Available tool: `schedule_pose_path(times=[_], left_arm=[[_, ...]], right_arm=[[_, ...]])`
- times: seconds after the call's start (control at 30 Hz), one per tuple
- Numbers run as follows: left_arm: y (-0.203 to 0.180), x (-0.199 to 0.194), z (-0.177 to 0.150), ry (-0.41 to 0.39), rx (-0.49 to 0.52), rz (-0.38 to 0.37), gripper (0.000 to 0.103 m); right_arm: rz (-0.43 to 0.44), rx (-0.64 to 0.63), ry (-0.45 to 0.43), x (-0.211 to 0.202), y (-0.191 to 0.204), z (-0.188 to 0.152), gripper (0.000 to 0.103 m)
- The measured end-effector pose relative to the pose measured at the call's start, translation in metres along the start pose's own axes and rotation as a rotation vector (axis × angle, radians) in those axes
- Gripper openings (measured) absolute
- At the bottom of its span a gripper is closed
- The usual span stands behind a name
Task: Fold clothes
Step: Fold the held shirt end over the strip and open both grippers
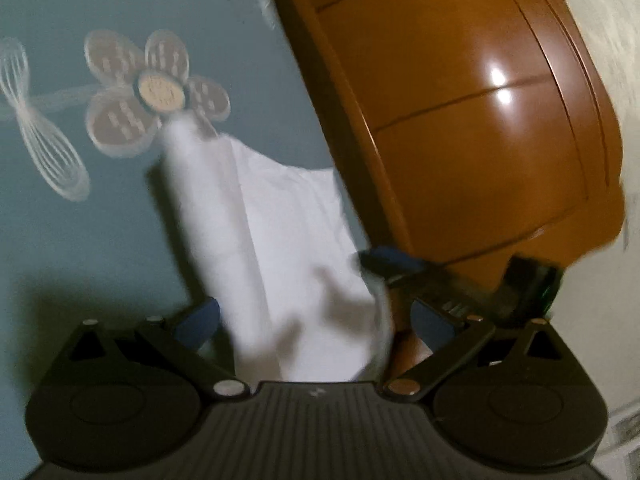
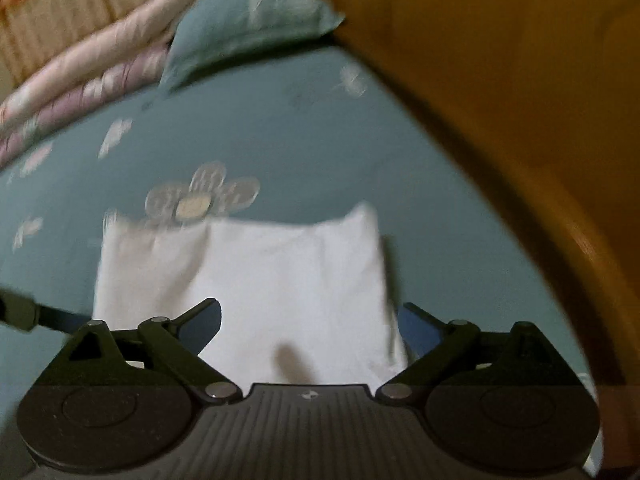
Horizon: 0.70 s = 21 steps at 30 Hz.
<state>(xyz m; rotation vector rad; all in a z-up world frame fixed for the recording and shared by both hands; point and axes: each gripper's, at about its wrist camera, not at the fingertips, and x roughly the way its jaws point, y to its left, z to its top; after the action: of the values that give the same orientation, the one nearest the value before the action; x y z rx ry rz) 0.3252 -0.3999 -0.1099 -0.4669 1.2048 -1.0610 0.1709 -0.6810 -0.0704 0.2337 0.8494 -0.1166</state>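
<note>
A white garment [image 2: 248,280] lies folded into a rough rectangle on the teal flowered bedsheet [image 2: 280,140]. My right gripper [image 2: 308,320] is open, its blue fingers [image 2: 204,324] spread to either side of the garment's near edge. In the left wrist view the same white garment [image 1: 272,248] runs away between the wide-apart fingers [image 1: 200,320] of my open left gripper [image 1: 316,316]. The other gripper's blue finger [image 1: 384,260] sits at the garment's right edge, blurred. Whether it touches the cloth is unclear.
A glossy orange-brown wooden bed board [image 1: 480,120] rises along the right side, also curving along the right in the right wrist view [image 2: 520,100]. A teal pillow [image 2: 256,20] and a rolled pink quilt [image 2: 100,64] lie at the far end. A white wall [image 1: 600,20] stands behind.
</note>
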Motion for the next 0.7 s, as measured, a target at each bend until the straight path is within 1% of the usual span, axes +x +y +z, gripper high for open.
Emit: schedule_pose_path(times=[0.03,0.07,0.1,0.13,0.27,0.33,0.37,0.43,0.57,0.63,0.7], left_arm=[[0.000,-0.005,-0.004,0.001,0.024,0.024,0.101],[0.001,-0.009,-0.008,0.004,0.046,0.046,0.101],[0.001,-0.013,-0.012,0.006,0.068,0.068,0.101],[0.002,-0.017,-0.017,0.009,0.090,0.090,0.101],[0.004,-0.034,-0.034,0.019,0.177,0.179,0.101],[0.015,-0.038,-0.046,0.042,0.185,0.200,0.101],[0.020,-0.039,-0.054,0.052,0.191,0.217,0.101],[0.020,-0.043,-0.064,0.055,0.237,0.273,0.101],[0.020,-0.050,-0.084,0.057,0.333,0.386,0.101],[0.020,-0.053,-0.094,0.058,0.381,0.443,0.101],[0.020,-0.057,-0.103,0.059,0.429,0.500,0.101]], right_arm=[[0.023,0.006,-0.019,-0.007,-0.002,-0.001,0.092],[0.042,0.004,-0.027,-0.011,-0.002,-0.004,0.085],[0.056,-0.006,-0.027,-0.013,-0.001,-0.008,0.082],[0.057,-0.016,-0.020,-0.010,0.001,-0.013,0.075],[0.010,-0.049,0.024,0.017,0.003,-0.041,0.071],[-0.010,-0.036,0.033,0.036,-0.004,-0.054,0.067],[-0.004,-0.020,0.019,0.037,-0.007,-0.056,0.067],[0.000,0.006,-0.011,0.031,-0.007,-0.055,0.066],[-0.018,-0.072,-0.068,0.014,0.015,-0.045,0.066],[-0.017,-0.120,-0.063,0.017,0.026,-0.045,0.066],[-0.031,-0.148,-0.021,0.031,0.031,-0.054,0.071]])
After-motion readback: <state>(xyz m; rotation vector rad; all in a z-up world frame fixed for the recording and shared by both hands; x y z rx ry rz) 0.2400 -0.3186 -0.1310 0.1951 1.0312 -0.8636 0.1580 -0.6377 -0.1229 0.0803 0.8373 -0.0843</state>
